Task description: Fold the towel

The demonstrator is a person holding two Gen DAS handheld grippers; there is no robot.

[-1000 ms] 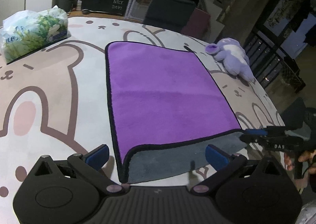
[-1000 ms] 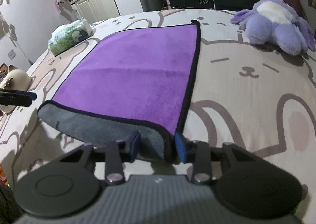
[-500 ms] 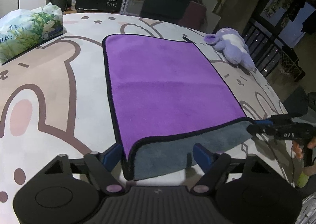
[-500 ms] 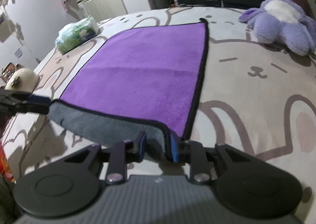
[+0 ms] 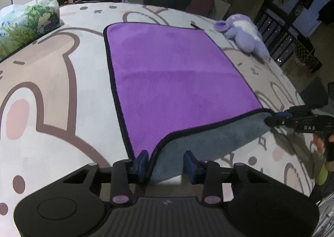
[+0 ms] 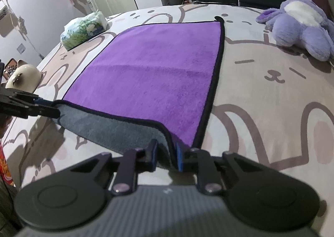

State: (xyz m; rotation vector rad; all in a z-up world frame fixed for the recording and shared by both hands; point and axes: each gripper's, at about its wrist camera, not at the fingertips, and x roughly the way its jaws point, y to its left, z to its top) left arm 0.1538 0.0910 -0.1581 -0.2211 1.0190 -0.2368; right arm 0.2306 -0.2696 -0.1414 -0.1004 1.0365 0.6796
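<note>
A purple towel with a black hem and grey underside lies flat on the bear-print table cover; it also shows in the right wrist view. Its near edge is lifted, showing the grey side. My left gripper straddles the near left corner, its jaws still apart with a gap on the right. My right gripper is shut on the near right corner. Each gripper appears in the other's view, the right gripper and the left gripper, at the towel's corners.
A purple plush toy lies beyond the towel's far right corner, also in the right wrist view. A tissue pack sits at the far left. A cream ceramic object stands at the table's left edge.
My left gripper moved onto the near left corner and its jaws narrowed around it. My right gripper closed tighter on the right corner, and the near edge rose.
</note>
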